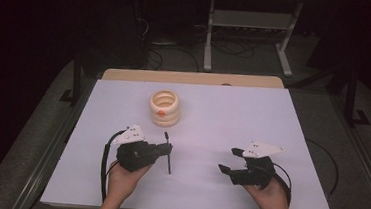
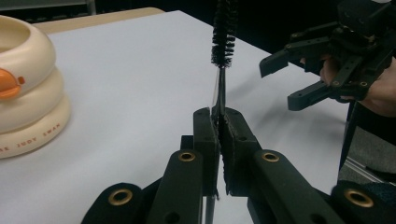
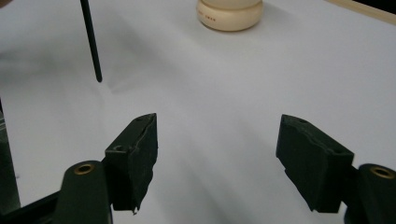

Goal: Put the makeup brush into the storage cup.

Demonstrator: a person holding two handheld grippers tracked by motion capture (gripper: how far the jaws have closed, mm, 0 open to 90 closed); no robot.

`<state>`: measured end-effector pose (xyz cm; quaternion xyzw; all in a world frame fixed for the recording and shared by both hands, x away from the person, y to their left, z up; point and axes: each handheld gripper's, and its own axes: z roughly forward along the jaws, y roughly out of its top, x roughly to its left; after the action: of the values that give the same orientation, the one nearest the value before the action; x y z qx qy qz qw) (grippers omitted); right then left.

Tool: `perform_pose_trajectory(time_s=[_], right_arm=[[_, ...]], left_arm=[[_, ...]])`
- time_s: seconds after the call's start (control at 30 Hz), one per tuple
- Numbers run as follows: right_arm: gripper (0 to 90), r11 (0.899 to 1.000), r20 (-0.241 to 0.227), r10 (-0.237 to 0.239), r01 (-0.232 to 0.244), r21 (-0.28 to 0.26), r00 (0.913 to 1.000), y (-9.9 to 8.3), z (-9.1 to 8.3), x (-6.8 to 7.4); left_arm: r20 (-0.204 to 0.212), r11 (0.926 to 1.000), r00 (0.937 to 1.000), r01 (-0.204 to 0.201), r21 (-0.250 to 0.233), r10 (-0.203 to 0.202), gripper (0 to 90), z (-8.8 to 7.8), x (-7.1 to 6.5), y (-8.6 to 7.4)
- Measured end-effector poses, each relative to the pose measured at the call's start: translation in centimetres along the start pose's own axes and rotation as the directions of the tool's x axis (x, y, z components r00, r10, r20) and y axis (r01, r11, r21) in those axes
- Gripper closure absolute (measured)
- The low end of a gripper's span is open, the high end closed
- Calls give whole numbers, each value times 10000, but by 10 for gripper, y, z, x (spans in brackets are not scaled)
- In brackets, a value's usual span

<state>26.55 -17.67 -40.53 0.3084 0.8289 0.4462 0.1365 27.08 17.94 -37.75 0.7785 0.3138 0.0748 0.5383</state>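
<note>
A thin black bottle brush is pinched by its stem in my left gripper, which is shut on it at the table's near left. In the left gripper view the jaws clamp the stem, and the bristle head points away from them. A cream ringed container with an orange spot stands beyond, also at the left. My right gripper hovers near right, open and with nothing in it. It faces the brush's plain end and the container's base.
A white sheet covers the table, with a strip of wooden edge at the far side. A white metal frame and cables stand on the dark floor behind. My right gripper shows open in the left gripper view.
</note>
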Motion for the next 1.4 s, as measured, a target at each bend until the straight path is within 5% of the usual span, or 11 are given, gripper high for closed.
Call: perform_pose_trajectory(time_s=[0.57,0.97,1.4], right_arm=[[246,9978,436,666,-664,-71,9968,-21,-24,-13],[242,9981,549,608,-602,-124,9966,-22,-24,-16],[245,9983,612,559,-547,-209,9966,-20,-25,-14]], left_arm=[[-444,9996,9989,120,-272,-132,855,-13,21,26],[-509,9978,9975,458,-482,-482,855,-18,38,41],[-865,9979,9954,362,-538,-407,855,-23,57,81]])
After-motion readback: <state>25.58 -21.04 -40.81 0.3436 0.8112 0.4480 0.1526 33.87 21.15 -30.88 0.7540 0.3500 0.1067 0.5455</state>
